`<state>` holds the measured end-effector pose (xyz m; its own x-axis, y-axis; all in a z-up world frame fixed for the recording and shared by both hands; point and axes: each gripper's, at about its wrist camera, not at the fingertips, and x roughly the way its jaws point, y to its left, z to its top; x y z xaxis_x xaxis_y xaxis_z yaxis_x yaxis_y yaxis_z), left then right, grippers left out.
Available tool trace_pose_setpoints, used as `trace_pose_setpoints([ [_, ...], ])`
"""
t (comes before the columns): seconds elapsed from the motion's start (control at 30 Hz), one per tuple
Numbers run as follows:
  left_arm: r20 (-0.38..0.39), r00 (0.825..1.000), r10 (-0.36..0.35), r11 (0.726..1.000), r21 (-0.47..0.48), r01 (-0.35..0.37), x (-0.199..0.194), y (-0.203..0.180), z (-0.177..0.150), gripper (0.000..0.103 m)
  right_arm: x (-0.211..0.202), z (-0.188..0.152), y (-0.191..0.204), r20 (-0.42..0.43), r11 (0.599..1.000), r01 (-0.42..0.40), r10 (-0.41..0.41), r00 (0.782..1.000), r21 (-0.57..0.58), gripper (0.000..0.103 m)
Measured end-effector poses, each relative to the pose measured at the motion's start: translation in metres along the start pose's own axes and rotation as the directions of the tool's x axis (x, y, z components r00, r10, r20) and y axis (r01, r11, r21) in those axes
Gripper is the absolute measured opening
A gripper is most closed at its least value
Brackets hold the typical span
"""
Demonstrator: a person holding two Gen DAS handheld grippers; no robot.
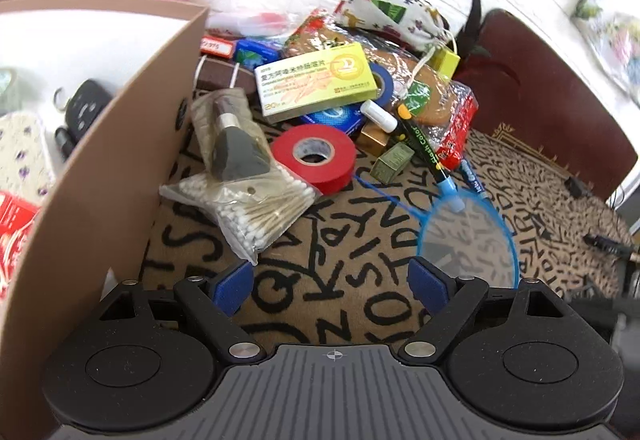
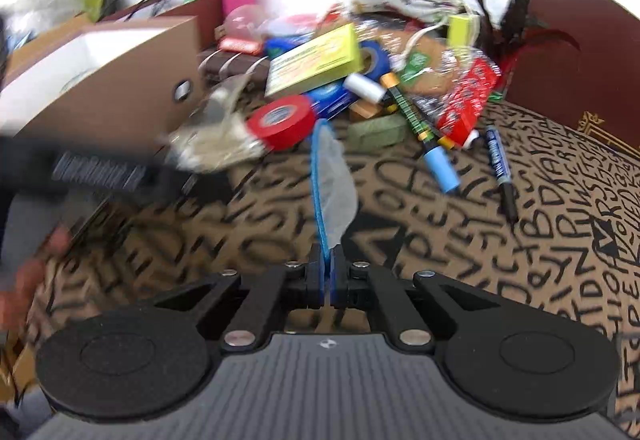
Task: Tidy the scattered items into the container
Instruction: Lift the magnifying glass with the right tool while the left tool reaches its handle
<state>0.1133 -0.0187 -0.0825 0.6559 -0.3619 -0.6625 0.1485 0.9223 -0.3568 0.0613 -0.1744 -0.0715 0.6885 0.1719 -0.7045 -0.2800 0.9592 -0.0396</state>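
1. Left wrist view: the left gripper (image 1: pixel 332 286) hangs with its blue-padded fingers spread wide and nothing between them, above the tan cloth printed with black letters (image 1: pixel 344 240).
2. Same view: the brown cardboard container (image 1: pixel 116 144) stands at the left, and a clear bag of cotton swabs (image 1: pixel 248 206) lies just beside its wall.
3. Same view: a red roll of tape (image 1: pixel 316 156) and a yellow-green medicine box (image 1: pixel 316 80) sit in the scattered pile, and the round blue-rimmed mesh net (image 1: pixel 468 236) shows to the right of the fingers.
4. Right wrist view: the right gripper (image 2: pixel 329 280) is pressed together on the net's blue rim (image 2: pixel 320 192), which runs forward from the fingers, edge-on, toward the pile.
5. Same view: the container (image 2: pixel 132 88) sits far left, blurred, well apart from the net.
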Motion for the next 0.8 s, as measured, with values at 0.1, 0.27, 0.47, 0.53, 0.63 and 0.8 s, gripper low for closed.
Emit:
trace_pose_setpoints([
  [0.1, 0.018, 1.0, -0.023, 1.0, -0.009, 0.023, -0.013, 0.0, 0.001, 0.092, -0.011, -0.011, 0.024, -0.02, 0.996, -0.025, 0.023, 1.0, -0.089, 0.003],
  [0.27, 0.001, 0.994, -0.112, 0.994, 0.012, 0.112, -0.031, -0.007, 0.002, 0.093, -0.017, -0.023, 0.055, -0.053, 0.981, -0.064, 0.055, 0.997, -0.186, 0.003],
  [0.47, -0.094, 0.973, -0.211, 0.97, 0.103, 0.221, -0.02, -0.032, -0.001, 0.092, -0.011, -0.021, 0.081, -0.054, 0.961, -0.084, 0.072, 0.996, -0.265, 0.005],
  [0.53, -0.121, 0.969, -0.217, 0.967, 0.109, 0.23, -0.01, -0.032, -0.004, 0.064, -0.01, -0.022, 0.083, -0.05, 0.956, -0.085, 0.074, 0.996, -0.28, 0.006],
  [0.63, -0.18, 0.961, -0.211, 0.975, 0.026, 0.219, 0.004, -0.016, -0.011, 0.02, -0.01, -0.026, 0.08, -0.055, 0.953, -0.071, 0.057, 0.997, -0.294, 0.021],
  [0.8, -0.162, 0.98, -0.114, 0.992, 0.032, 0.121, -0.002, 0.009, -0.02, 0.005, -0.009, -0.03, 0.064, -0.073, 0.957, -0.041, 0.022, 0.997, -0.286, 0.056],
])
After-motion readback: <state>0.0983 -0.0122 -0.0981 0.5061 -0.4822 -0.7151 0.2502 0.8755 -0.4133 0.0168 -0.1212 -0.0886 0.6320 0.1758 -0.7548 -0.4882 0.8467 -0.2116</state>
